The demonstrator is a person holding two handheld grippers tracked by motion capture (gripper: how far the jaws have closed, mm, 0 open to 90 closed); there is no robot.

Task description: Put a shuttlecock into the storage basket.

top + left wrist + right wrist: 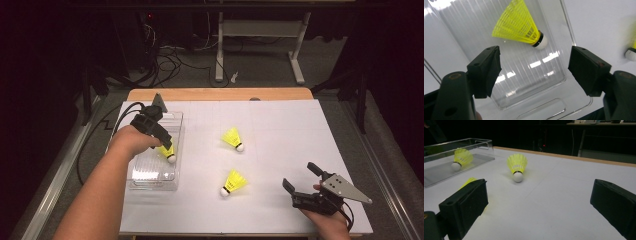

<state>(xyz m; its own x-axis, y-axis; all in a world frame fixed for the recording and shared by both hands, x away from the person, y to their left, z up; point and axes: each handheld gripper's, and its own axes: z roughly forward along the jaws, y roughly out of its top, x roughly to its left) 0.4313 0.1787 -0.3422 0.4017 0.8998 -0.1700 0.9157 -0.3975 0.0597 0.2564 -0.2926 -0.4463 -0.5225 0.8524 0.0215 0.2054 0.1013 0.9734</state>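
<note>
Fingers of the left gripper (534, 67) are apart above one yellow plastic shuttlecock (520, 25) already in the clear plastic tray (172, 120); right gripper (299, 178) gapes empty, two shuttlecocks left.

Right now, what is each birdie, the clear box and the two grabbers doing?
Left gripper: open, above the box, holding nothing.
Right gripper: open, empty, near the table's right corner.
Clear box: lidless, on the table.
Birdie in box: lying on its side.
Far birdie: lying on the table.
Near birdie: lying on the table.
</note>
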